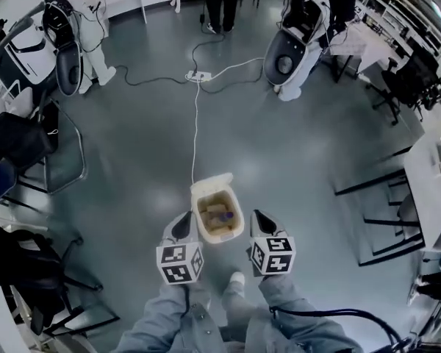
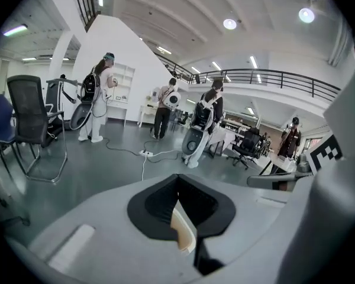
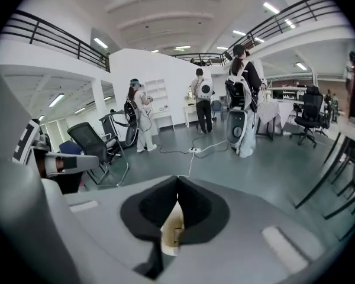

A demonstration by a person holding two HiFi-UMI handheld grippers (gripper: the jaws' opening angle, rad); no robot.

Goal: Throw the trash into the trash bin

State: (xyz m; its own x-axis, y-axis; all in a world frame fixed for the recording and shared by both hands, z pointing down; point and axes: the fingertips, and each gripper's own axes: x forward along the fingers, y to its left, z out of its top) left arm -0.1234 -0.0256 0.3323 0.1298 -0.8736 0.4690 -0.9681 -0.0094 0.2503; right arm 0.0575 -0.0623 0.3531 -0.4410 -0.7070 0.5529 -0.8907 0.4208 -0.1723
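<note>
The left gripper [image 1: 182, 228] hangs just beside the trash bin [image 1: 214, 195], its jaws pressed together on nothing. The bin stands on the floor between both tools, its lid tipped back, with trash [image 1: 219, 216] lying inside. The right gripper [image 1: 263, 223], on the bin's other side, is likewise clenched and empty. The throwing looks done; what may remain is drawing clear without knocking the light bin, or tipping the lid shut. The floor [image 1: 294, 145] is smooth, glossy grey. At the left stand office chairs [image 1: 29, 149], a white cable [image 1: 196, 123] runs up the middle to a power strip [image 1: 199, 75], and desks [image 1: 434, 171] line the right.
</note>
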